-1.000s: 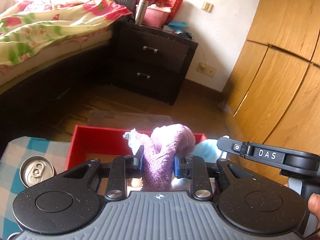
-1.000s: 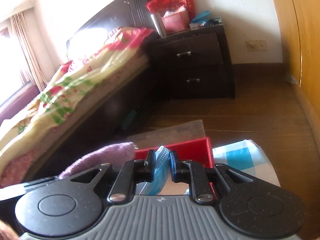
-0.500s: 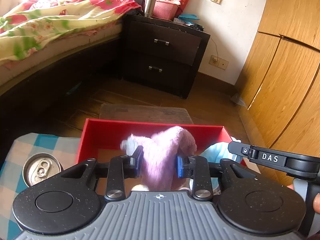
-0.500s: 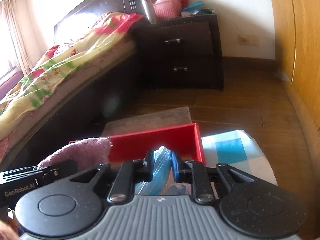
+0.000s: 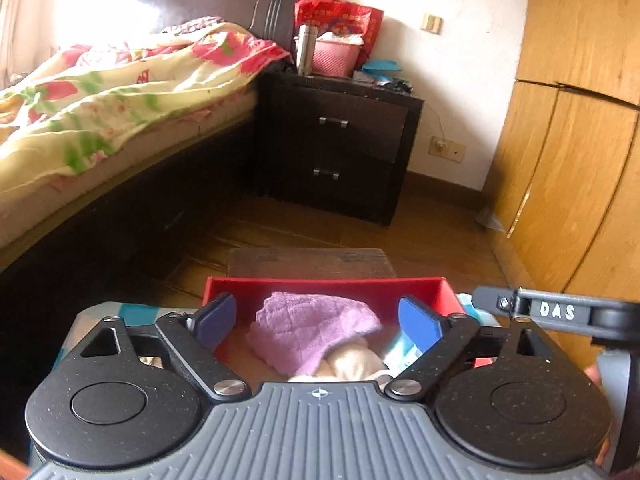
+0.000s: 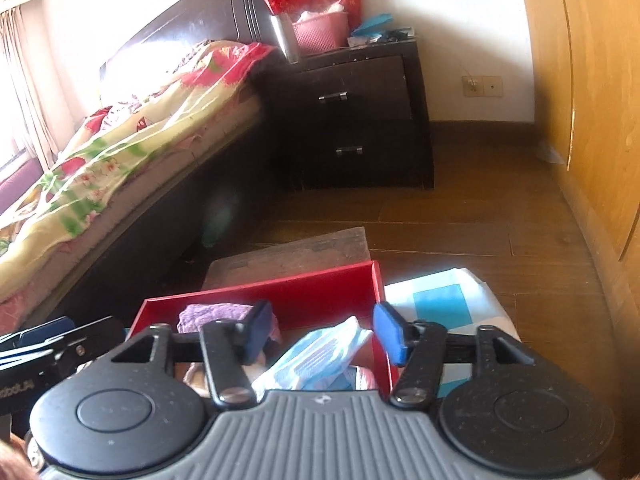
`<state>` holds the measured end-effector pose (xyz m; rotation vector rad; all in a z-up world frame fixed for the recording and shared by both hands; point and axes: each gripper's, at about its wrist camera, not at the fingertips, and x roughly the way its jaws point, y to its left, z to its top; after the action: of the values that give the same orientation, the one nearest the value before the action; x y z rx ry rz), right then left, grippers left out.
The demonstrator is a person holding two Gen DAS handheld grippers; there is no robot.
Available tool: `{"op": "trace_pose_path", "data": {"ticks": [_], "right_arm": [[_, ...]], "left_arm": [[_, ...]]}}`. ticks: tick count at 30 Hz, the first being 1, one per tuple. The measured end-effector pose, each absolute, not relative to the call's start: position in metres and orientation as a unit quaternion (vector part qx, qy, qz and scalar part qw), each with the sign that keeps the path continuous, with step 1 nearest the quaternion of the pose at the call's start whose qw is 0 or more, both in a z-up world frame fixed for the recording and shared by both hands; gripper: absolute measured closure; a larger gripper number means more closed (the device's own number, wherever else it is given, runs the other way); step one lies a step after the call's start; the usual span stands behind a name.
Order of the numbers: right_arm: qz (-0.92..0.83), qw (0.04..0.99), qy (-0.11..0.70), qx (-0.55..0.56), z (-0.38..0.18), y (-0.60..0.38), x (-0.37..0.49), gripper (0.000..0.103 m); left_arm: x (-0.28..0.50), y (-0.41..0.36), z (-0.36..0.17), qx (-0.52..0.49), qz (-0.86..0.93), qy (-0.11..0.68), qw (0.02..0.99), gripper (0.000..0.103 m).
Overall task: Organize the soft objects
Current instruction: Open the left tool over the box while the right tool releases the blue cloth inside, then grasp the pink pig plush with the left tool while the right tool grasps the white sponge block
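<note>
A red box [image 5: 324, 286] stands on a blue-checked cloth. A purple fuzzy cloth [image 5: 310, 330] lies inside it on top of a cream soft item [image 5: 354, 364]. My left gripper [image 5: 318, 316] is open above the box, its jaws spread either side of the purple cloth. In the right wrist view the red box [image 6: 320, 288] holds a light blue packet [image 6: 320, 354], with the purple cloth [image 6: 216, 314] at the left. My right gripper [image 6: 320, 330] is open, jaws apart above the blue packet.
A bed [image 5: 100, 92] with a floral quilt runs along the left. A dark nightstand [image 5: 340, 148] stands ahead by the wall, wooden wardrobe doors [image 5: 572, 160] to the right. A low wooden board [image 5: 308, 262] lies on the floor just beyond the box.
Both grippers have opened. The purple cloth left my left gripper and the blue packet left my right gripper; both now lie in the red box.
</note>
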<state>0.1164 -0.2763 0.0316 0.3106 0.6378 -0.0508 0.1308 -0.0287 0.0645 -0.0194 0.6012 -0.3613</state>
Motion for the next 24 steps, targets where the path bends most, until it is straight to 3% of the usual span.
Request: {"op": "trace_pose_path", "data": {"ticks": [3,11,16,24], "right_arm": [[-0.021,0.941,0.308,0.138,0.046,-0.272,0.1,0.06],[-0.005,0.942,0.312,0.12,0.065,-0.258,0.056,0.058],[0.0,0.935,0.335,0.116,0.052,-0.255,0.025,0.052],[0.011,0.92,0.369,0.128,0.034,-0.257,-0.003,0.052]], "left_arm": [[0.107,-0.023,0.069,-0.003,-0.182,0.295,0.938,0.011],[0.058,-0.019,0.06,0.014,-0.223,0.309,0.924,0.011],[0.036,-0.01,0.045,0.023,-0.247,0.343,0.906,0.011],[0.01,0.011,0.014,0.054,-0.269,0.388,0.88,0.011]]}}
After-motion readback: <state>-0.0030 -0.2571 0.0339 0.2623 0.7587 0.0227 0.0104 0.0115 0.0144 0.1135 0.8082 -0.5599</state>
